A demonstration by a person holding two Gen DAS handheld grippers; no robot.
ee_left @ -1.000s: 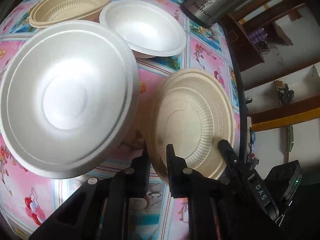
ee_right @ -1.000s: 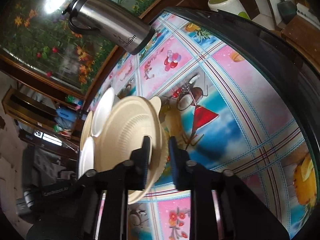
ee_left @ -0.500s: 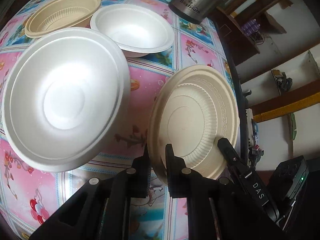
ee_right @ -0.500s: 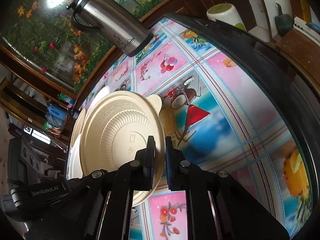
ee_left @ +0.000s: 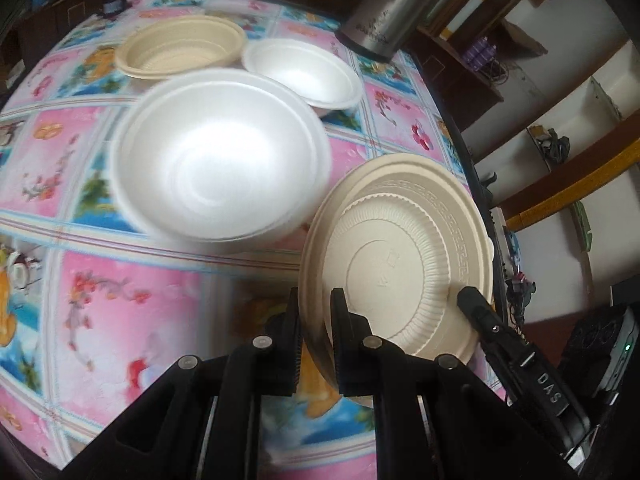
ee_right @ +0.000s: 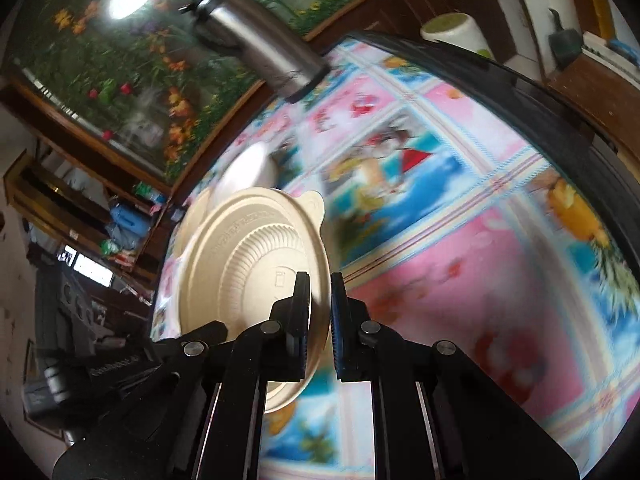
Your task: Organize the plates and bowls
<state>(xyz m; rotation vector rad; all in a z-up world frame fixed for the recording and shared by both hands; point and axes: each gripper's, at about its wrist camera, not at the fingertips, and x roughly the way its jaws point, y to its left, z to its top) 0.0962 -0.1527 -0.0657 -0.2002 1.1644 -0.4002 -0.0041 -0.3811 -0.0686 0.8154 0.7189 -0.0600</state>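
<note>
A beige ribbed plate (ee_left: 404, 256) is held tilted above the table, gripped on opposite rims by both grippers. My left gripper (ee_left: 315, 312) is shut on its near rim. My right gripper (ee_right: 320, 300) is shut on the same plate (ee_right: 248, 264); its finger also shows in the left wrist view (ee_left: 476, 312). A large white foam plate (ee_left: 216, 156) lies on the table to the left. Behind it stand a white foam bowl (ee_left: 304, 72) and a beige bowl (ee_left: 180, 46). The white bowl also shows in the right wrist view (ee_right: 248, 170).
A steel thermos (ee_left: 384, 12) stands at the table's far right corner, also seen in the right wrist view (ee_right: 260, 48). The table (ee_left: 120, 292) carries a pink and blue patterned cloth. Its dark edge (ee_left: 472, 160) runs along the right, with shelves beyond.
Both grippers have lifted the beige plate higher and pulled back from the table. The white plate and bowls now look farther away. The right gripper closed fully on the rim.
</note>
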